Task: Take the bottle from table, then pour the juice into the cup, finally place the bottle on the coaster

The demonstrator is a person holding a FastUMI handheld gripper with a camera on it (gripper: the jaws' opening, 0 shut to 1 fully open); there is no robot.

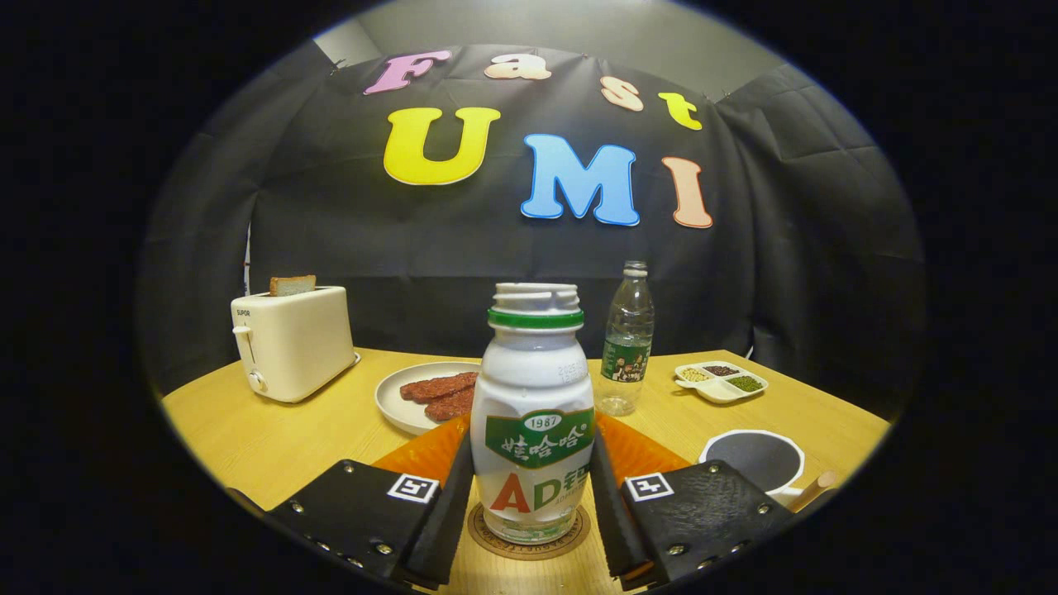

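The wooden worktop carries everything here, and the white juice bottle is the thing to steer by. Left of the bottle and further back stands a cream toaster with a slice sticking up; just behind the bottle to the left lies a white plate with reddish strips on it, and behind to the right a clear water bottle, with a small divided dish of grains further right again. An orange mat shows behind the bottle on both sides, and the dark-filled cup sits to its right, close to the gripper. The bottle stands upright, cap off, its base on a round coaster, so the placing looks nearly finished. The jaws flank its lower body closely, though whether they press it or have parted slightly I cannot tell. To finish well, I would spread them evenly and draw straight back, touching neither side, since the open bottle would tip easily.
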